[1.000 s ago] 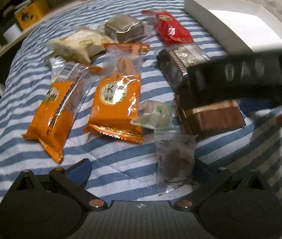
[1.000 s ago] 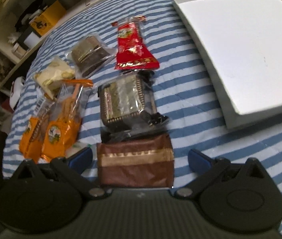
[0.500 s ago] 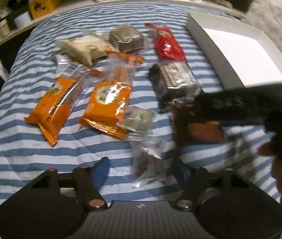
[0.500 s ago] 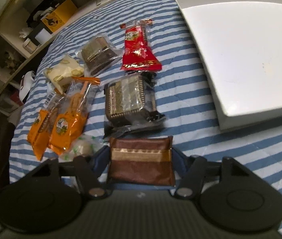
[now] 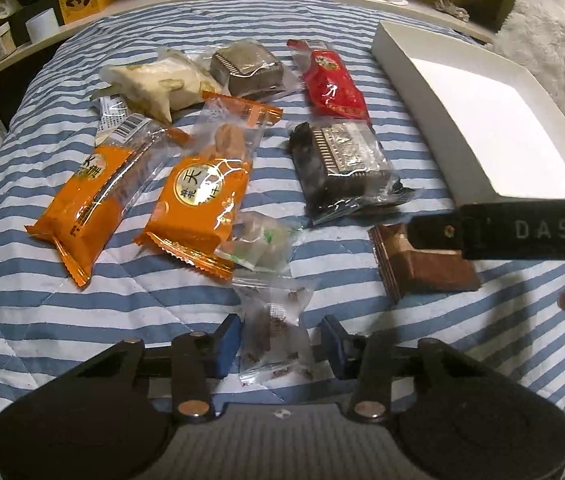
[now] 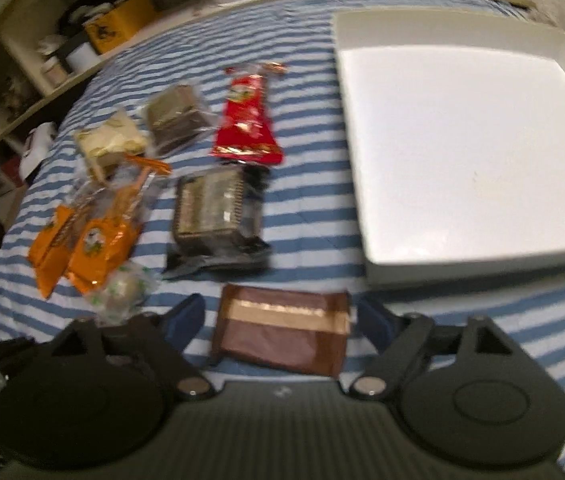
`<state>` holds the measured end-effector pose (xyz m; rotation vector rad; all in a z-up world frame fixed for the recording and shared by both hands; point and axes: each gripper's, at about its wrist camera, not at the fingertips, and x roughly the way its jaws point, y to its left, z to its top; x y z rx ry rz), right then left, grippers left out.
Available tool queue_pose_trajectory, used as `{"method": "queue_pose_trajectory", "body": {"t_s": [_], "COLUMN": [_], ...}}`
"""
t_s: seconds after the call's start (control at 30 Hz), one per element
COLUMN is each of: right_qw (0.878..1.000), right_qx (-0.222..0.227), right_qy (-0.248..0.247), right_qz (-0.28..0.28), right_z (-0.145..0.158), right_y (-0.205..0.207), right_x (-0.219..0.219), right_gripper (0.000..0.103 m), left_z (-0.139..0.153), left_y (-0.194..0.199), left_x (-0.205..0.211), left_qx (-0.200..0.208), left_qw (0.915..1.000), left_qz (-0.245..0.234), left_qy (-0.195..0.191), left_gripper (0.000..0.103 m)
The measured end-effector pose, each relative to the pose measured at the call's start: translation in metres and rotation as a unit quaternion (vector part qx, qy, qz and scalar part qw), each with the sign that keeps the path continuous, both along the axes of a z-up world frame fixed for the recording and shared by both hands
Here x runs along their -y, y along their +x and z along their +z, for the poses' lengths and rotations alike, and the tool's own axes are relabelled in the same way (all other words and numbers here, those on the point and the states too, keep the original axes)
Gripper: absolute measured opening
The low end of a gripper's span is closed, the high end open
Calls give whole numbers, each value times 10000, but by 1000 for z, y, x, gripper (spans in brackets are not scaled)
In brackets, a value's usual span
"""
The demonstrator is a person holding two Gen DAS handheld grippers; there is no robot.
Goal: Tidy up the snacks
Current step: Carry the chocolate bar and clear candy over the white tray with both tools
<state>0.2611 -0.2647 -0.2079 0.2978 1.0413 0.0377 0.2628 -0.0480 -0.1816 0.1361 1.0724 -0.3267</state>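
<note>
Two grabs underway: left gripper (image 5: 276, 340) and right gripper (image 6: 282, 320) both spread, straddling candy (image 5: 274, 332) and brown pack (image 6: 282, 330); next, squeeze, carry to tray (image 6: 462, 276).

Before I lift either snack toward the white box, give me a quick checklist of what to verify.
1. Left gripper jaws astride the clear candy packet: ok.
2. Left jaws closed on the packet: not ok, gaps show on both sides.
3. Right gripper jaws astride the brown packet: ok.
4. Right jaws closed on it: not ok, still apart from its edges.
5. White box empty, room to drop: ok.
6. Green-white candy apart from the clear packet: cannot tell, wrappers look close.
</note>
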Motion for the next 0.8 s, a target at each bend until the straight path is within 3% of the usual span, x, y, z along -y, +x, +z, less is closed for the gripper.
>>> {"method": "queue_pose_trajectory", "body": {"t_s": [0.3,0.47,0.5,0.67,0.8], "right_qw": [9993,9997,9997,9996,9986], "right_qx": [-311,-246,-229,-91,223], "right_qy": [146,-45,-42,41,-163], "right_qz": [-137,-54,2,249,441], "right_z": [-25,-24,-23,-11,6], "right_y": [-3,-5,-6,-12,-19], "right_x": [-8,-11,-12,-8,-10], "right_gripper": [92,77,67,65,65], "left_z": [0,2,3,10,20], "left_y": [3,3,2,-2,-7], "left_x": [-4,-6,-7,-12,-15], "left_qx": [-16,-52,-60,11,140], "left_qw": [10000,9997,9996,9989,9980], "left_qz": [89,199,235,371,462], "left_qy": [-8,-101,-140,-282,-411], "left_gripper": [35,31,31,31,31]}}
